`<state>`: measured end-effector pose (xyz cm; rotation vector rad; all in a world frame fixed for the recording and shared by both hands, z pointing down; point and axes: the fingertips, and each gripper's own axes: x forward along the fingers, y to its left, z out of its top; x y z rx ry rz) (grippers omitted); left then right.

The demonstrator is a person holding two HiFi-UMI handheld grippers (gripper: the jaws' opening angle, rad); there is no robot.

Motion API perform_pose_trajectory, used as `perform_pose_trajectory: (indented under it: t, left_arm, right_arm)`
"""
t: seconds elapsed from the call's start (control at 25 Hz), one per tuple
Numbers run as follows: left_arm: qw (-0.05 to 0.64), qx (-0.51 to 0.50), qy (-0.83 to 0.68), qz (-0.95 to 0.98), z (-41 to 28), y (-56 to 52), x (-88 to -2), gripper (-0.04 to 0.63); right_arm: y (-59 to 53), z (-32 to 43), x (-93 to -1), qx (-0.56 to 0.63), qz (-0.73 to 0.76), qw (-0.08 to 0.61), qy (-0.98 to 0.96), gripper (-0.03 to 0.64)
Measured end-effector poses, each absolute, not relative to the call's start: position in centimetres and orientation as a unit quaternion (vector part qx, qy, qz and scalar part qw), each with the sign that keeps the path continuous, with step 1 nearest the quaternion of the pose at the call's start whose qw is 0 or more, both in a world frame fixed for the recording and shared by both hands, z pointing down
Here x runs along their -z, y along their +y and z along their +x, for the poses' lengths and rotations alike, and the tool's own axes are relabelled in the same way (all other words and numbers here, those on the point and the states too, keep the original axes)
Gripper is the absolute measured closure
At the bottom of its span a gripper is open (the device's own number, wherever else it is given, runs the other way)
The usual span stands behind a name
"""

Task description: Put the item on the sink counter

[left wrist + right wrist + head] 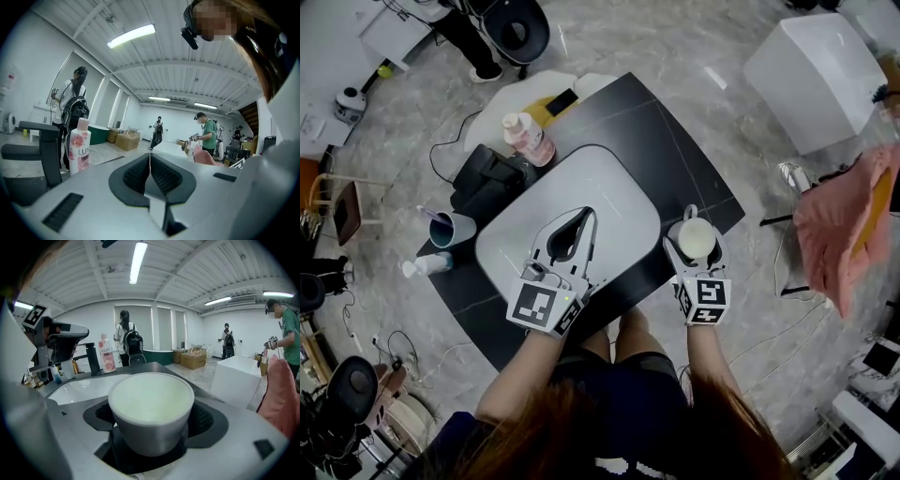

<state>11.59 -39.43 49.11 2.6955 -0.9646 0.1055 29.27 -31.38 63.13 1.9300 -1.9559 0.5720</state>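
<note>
A white cup with a pale inside sits between the jaws of my right gripper, which is shut on it. It is over the black sink counter, just right of the white basin; I cannot tell whether it touches the counter. In the right gripper view the cup fills the space between the black pads. My left gripper hangs over the basin with its jaws shut and nothing in them; in its own view the left gripper shows pads pressed together.
A pink bottle and a black faucet stand at the basin's far left. A blue cup with a toothbrush and a small bottle sit on the counter's left end. A white tub and pink cloth lie to the right.
</note>
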Motion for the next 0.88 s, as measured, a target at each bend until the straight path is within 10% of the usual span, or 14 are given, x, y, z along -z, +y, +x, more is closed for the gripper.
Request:
perform_pose_trajectory:
  t: [0.6,0.88]
  left_arm:
    - [0.119,-0.006,-0.351,0.929,10.8,-38.6,-45.6,0.571]
    - [0.095,0.012,-0.369,0.924,8.6,-38.8,-42.4,0.571]
  right_arm:
    - [-32.2,28.7,-55.9,-0.176,0.670,0.085,-0.716,0.151]
    - [-33.5,27.7,-46.8,-0.100,0.669,0.056,-0.734,0.443]
